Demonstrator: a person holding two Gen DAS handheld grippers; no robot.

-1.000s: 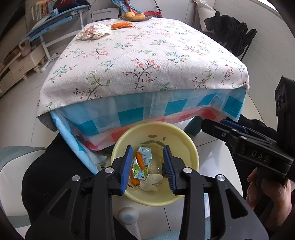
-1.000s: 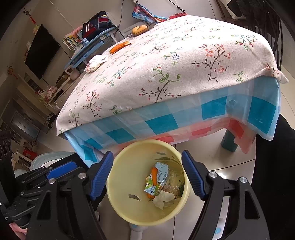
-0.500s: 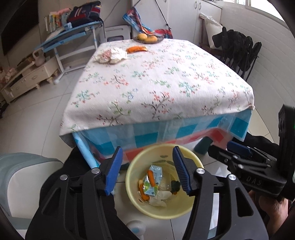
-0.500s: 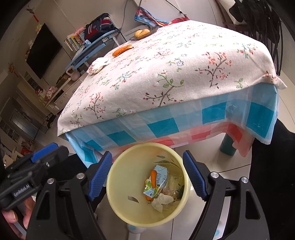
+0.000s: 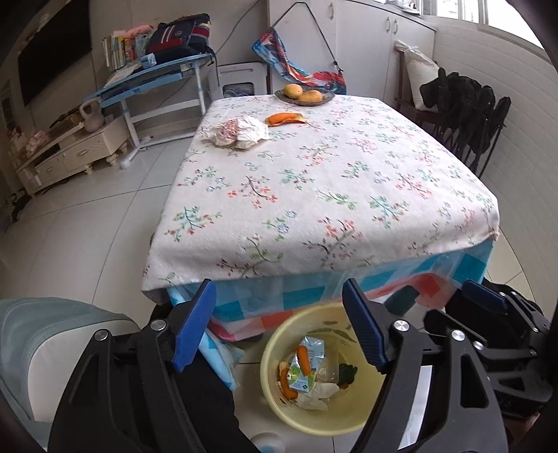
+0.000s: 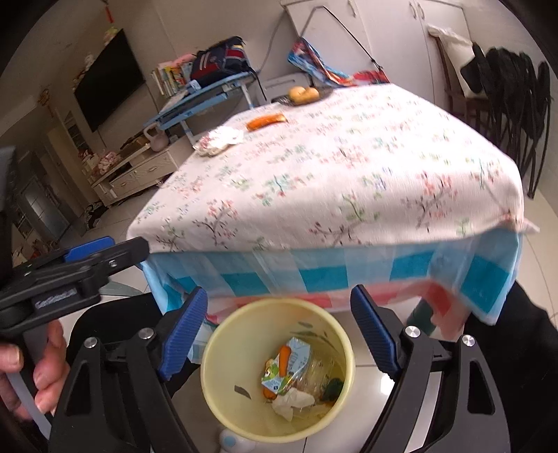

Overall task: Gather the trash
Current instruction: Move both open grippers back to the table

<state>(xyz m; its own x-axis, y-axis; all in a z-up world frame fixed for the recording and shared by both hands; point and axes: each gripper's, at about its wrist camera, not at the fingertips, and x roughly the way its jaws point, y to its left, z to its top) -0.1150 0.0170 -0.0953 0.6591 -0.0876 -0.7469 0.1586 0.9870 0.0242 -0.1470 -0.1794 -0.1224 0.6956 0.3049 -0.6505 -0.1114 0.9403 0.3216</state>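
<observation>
Floral cloth over blue check covers the desk [image 5: 314,195], standing on white floor tiles. Below its near edge sits a yellow bin [image 5: 314,418] holding trash; crumpled wrappers [image 5: 237,130] and an orange peel [image 5: 284,118] lie at its far end. Left tongs [image 5: 279,331] and right tongs [image 6: 279,331], both empty, are spreading above the bin.

Pale glossy tiled floor [image 5: 87,223] all round, white cupboard doors [image 5: 366,45] along the back wall. Black flat TV [image 6: 110,78] hangs on the beige wall above a low cream drawer cabinet [image 5: 69,150]. Blue tilting desk [image 5: 157,78] piled with books, daylight coming from a window [image 5: 488,10] top right.
</observation>
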